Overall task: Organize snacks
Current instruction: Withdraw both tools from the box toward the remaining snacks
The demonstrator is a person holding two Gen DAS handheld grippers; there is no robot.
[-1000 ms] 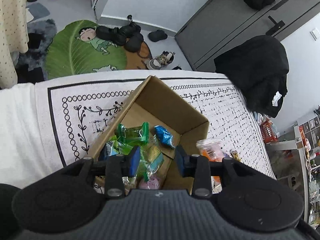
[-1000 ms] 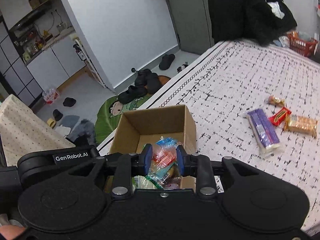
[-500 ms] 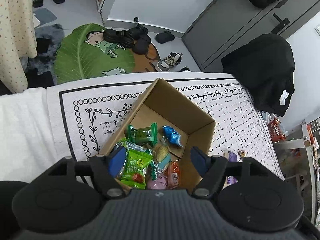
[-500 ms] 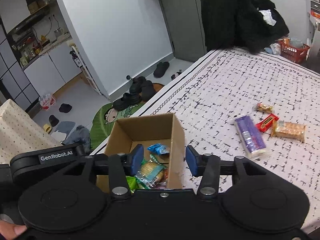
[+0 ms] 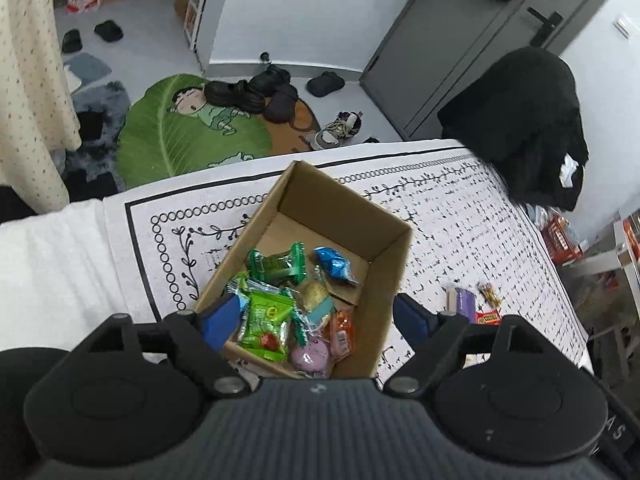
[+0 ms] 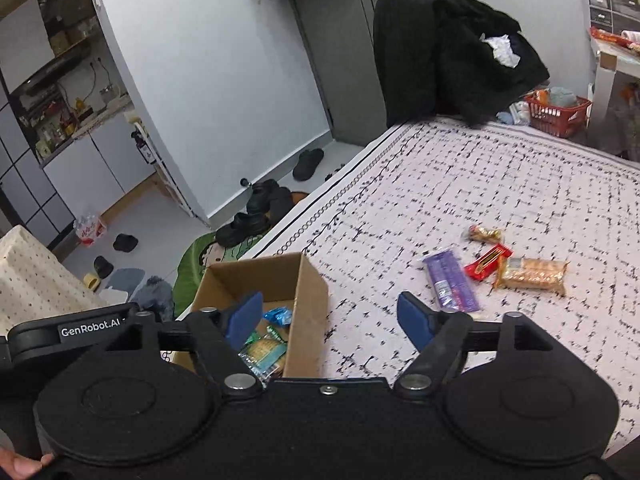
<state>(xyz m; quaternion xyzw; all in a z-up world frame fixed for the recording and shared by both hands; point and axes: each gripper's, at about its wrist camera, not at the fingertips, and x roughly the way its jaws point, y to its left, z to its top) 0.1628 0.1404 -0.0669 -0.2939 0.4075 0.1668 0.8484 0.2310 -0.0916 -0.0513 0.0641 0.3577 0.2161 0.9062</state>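
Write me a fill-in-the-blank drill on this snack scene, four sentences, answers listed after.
1. The cardboard box holding wrapped snacks stands on the patterned ____.
2. Outside the box, the long purple packet lies beside a small ____ packet.
3. The right gripper has just been opening, and between its pads it holds ____.
4. The left gripper, jaws apart, hangs above the open ____.

Missing words: bedspread; red; nothing; box

I'm in a home bedroom: patterned bed (image 6: 500,184) beyond my gripper, shoes (image 5: 256,90) on a leaf rug (image 5: 168,140), kitchen cabinets (image 6: 92,168) far left.
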